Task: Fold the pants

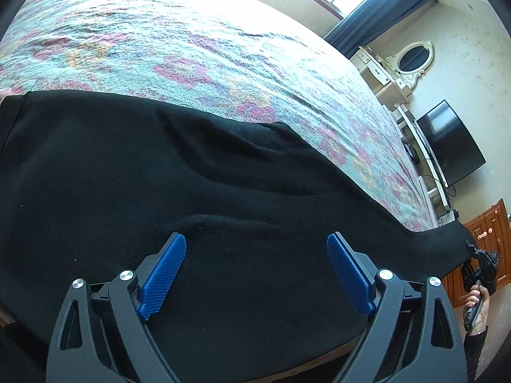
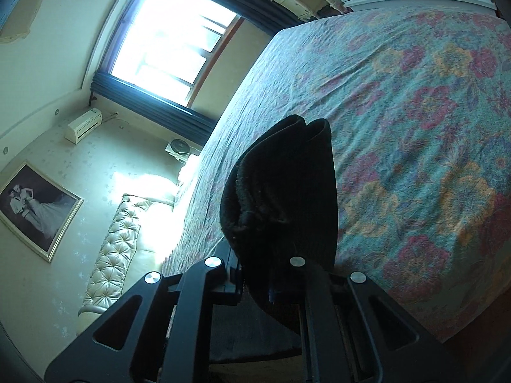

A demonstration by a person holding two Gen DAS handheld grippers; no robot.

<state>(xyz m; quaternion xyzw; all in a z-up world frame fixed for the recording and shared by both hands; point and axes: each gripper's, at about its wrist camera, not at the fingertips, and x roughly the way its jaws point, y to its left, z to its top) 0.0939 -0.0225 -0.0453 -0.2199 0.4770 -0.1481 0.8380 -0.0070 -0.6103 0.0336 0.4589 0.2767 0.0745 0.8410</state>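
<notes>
Left wrist view looks down on black pants (image 1: pixel 198 198), a soft, matte, slightly fuzzy knit spread in shallow rolling creases over a bed (image 1: pixel 223 51) whose cover is a crinkled teal weave with pink and yellow flowers. The left gripper (image 1: pixel 255 274) hangs just above the cloth with its jaws wide apart; the ribbed blue pads (image 1: pixel 163 277) grip nothing, and the fabric fills the gap below them. Toward the right edge the pants narrow to a taut tapering end, lifted off the bed and pinched in the right gripper (image 1: pixel 471 247), with a hand (image 1: pixel 476 306) on its handle below. In the right wrist view that same gripper (image 2: pixel 274 274) is clamped on the pants (image 2: pixel 281 198): a bunched, doubled-over hem of napped black cloth stands up from between its dark fingers, hiding the pads, so the exact contact is probably at the folded edge.
</notes>
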